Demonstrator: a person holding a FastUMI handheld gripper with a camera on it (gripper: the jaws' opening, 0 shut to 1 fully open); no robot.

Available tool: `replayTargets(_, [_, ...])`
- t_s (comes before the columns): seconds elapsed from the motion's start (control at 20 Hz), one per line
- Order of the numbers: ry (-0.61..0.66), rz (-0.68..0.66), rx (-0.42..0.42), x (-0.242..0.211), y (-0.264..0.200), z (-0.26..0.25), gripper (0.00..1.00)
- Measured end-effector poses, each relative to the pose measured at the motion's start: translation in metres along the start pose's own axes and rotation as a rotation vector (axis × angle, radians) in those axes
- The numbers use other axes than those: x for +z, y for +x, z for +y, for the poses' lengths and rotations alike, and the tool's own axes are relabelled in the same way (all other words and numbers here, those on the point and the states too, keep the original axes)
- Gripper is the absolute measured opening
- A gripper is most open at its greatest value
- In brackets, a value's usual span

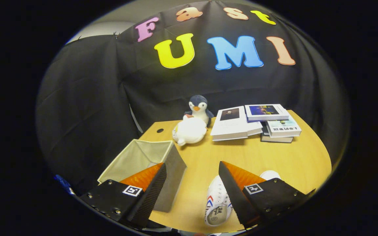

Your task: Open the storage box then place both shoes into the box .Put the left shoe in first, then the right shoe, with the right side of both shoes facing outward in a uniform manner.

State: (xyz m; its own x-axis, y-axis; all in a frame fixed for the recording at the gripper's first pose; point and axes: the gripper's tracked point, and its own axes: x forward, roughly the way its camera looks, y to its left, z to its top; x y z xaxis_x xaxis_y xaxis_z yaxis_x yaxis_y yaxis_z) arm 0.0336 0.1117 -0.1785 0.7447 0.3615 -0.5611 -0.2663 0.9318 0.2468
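A grey fabric storage box [143, 164] stands open on the wooden table [274, 160], partly behind my left finger [146, 183]. Its beige inside looks empty from here. A white shoe [217, 205] with red and blue stripes lies on the table beside my right finger [238, 186], partly hidden by it. A white rounded bit [270, 174] shows just past that finger; I cannot tell if it is the second shoe. My gripper [192, 168] hangs open above the table, with bare tabletop between the fingers and nothing held.
Beyond the fingers sit a white plush toy [189, 130] and a penguin plush [199, 107] at the table's back. To their right lies a pile of books [258, 123]. The black cloth wall closes the booth behind and to the left.
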Motion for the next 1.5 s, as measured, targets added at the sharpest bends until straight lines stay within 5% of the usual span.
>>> replayTargets(0.45, [0.035,0.186,-0.114,-0.084,0.023,-0.071,0.98])
replayTargets(0.95, [0.031,0.407,-0.117,-0.161,0.038,-0.089,0.97])
replayTargets(1.1, [0.078,0.434,-0.099,-0.169,0.043,-0.084,0.83])
replayTargets(1.25, [0.153,0.457,-0.089,-0.171,0.044,-0.076,0.32])
replayTargets(1.3, [0.158,0.463,-0.087,-0.169,0.044,-0.078,0.32])
replayTargets(1.35, [0.184,0.457,-0.096,-0.169,0.048,-0.078,0.08])
replayTargets(1.5, [0.237,0.449,-0.101,-0.166,0.047,-0.076,0.0])
